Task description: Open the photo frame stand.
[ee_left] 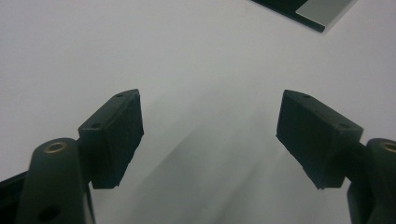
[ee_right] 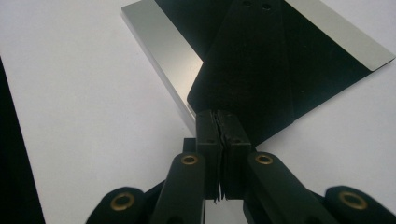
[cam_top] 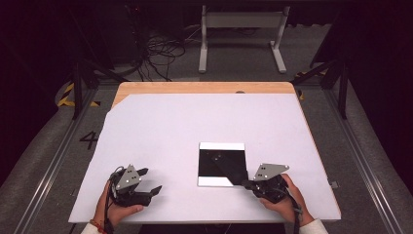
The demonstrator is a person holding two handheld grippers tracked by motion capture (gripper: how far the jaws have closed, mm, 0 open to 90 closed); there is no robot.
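Painted "4" (cam_top: 89, 140) on floor left of table (cam_top: 160, 126). Right hand-held gripper (ee_right: 218, 116) pinched together on black sheet (ee_right: 261, 60) over silver-edged plate (ee_right: 163, 51). Left hand-held gripper (ee_left: 210, 133) apart, near-left, holding nothing.

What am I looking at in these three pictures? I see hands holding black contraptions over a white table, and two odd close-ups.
There is no robot here: a person holds a hand-operated claw in each hand. The top picture comes from a camera above, looking down on a white-covered table. The other two come from small cameras riding on each claw, looking along its two black jaws.

The left gripper hovers with its jaws wide apart and nothing between them; its own view shows bare white surface beyond them.

The right gripper has its jaws pressed together on the corner of a thin black sheet. That sheet lies across a flat square plate, dark in the middle with silvery strips along two edges.
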